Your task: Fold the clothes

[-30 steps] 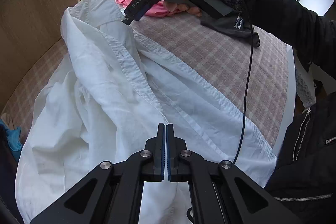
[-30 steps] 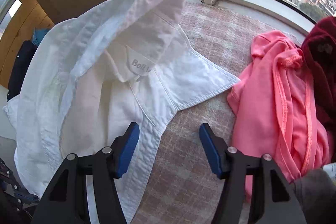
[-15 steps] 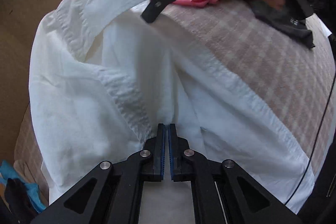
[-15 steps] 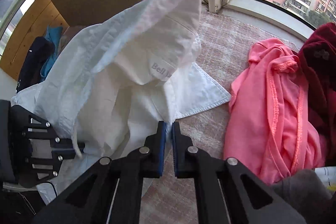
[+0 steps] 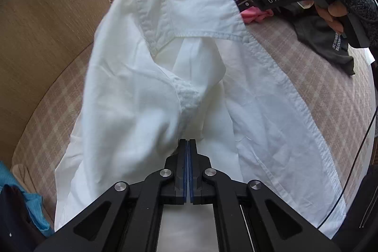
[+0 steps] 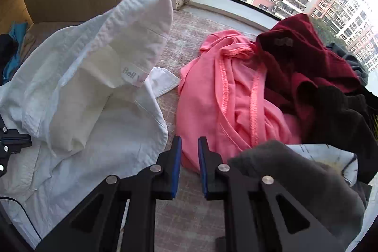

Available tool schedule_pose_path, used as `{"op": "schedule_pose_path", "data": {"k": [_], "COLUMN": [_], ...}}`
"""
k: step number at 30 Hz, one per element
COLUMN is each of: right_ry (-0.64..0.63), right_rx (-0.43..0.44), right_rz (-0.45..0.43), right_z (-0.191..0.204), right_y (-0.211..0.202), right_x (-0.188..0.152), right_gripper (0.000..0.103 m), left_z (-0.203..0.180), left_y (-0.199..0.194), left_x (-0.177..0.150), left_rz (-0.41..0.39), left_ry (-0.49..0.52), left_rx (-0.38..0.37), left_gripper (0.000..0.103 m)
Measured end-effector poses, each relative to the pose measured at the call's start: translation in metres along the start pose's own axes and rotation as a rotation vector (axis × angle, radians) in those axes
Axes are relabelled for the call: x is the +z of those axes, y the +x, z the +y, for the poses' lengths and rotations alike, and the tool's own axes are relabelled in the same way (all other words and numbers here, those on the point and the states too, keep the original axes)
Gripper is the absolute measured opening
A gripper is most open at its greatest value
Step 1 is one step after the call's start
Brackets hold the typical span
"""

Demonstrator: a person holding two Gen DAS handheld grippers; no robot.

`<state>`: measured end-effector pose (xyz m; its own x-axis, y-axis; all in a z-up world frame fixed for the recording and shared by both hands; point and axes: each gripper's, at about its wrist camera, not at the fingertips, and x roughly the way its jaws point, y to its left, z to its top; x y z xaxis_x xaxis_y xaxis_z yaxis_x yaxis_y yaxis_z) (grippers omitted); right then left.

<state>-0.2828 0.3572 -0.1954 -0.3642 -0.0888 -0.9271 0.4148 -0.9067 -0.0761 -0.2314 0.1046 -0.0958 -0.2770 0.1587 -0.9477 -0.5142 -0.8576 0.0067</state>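
A white collared shirt lies bunched on the checked bed cover, its collar raised at the far end. My left gripper is shut on a fold of the shirt near its front edge. In the right wrist view the shirt lies at left with its neck label showing. My right gripper has its jaws a small gap apart and holds nothing; it sits just right of the shirt's edge. The right gripper also shows in the left wrist view, beside the collar.
A pink garment, a dark red one and black ones are piled by the window. A dark grey garment lies at right. A wooden panel stands at left. Blue cloth lies at lower left.
My right gripper, shut by the shirt's front edge half a second ago, has parted its jaws and now stands beside the shirt. My left gripper stays shut on the shirt.
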Motion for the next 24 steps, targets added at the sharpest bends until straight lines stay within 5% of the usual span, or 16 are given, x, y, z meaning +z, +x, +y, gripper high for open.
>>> {"op": "schedule_pose_path", "data": {"k": [2,5,7,10,12,16,18,20,24], "right_ry": [0.021,-0.035,-0.12,-0.251,-0.285,-0.149,-0.081,-0.068,-0.05], "right_rx": [0.126,0.341,0.376,0.277,0.218,0.176,0.347,0.384,0.5], "right_rz": [-0.05,-0.062,-0.024,0.064,0.053,0.082,0.077,0.047,0.092], "right_z": [0.007,0.07,0.111,0.154,0.155,0.13,0.137,0.157,0.207], "right_y": [-0.02,-0.023,-0.019,-0.001,-0.012,-0.036,-0.049,-0.058,-0.052], "right_x": [-0.013,-0.013,-0.024,-0.044,-0.058,-0.068,-0.068,-0.066,-0.061], "right_gripper": [0.014,0.014,0.014,0.014,0.015,0.017,0.022,0.033,0.038], "left_z": [-0.003,-0.013,-0.02,-0.031,-0.039,-0.048,-0.054,-0.06,-0.056], "left_y": [-0.024,-0.059,-0.074,-0.096,-0.104,-0.122,-0.122,-0.122,-0.11], "left_x": [-0.01,-0.033,-0.052,-0.082,-0.11,-0.171,-0.194,-0.218,-0.238], "left_rz": [-0.039,-0.086,-0.09,-0.09,-0.067,-0.032,-0.016,-0.001,0.04], "left_ry": [-0.011,-0.018,-0.033,-0.053,-0.062,-0.11,-0.117,-0.125,-0.108], "left_rx": [-0.005,0.0,0.004,0.017,0.057,0.088,0.101,0.114,0.198], "left_gripper": [0.003,0.005,0.006,0.009,0.009,0.009,0.012,0.021,0.031]}}
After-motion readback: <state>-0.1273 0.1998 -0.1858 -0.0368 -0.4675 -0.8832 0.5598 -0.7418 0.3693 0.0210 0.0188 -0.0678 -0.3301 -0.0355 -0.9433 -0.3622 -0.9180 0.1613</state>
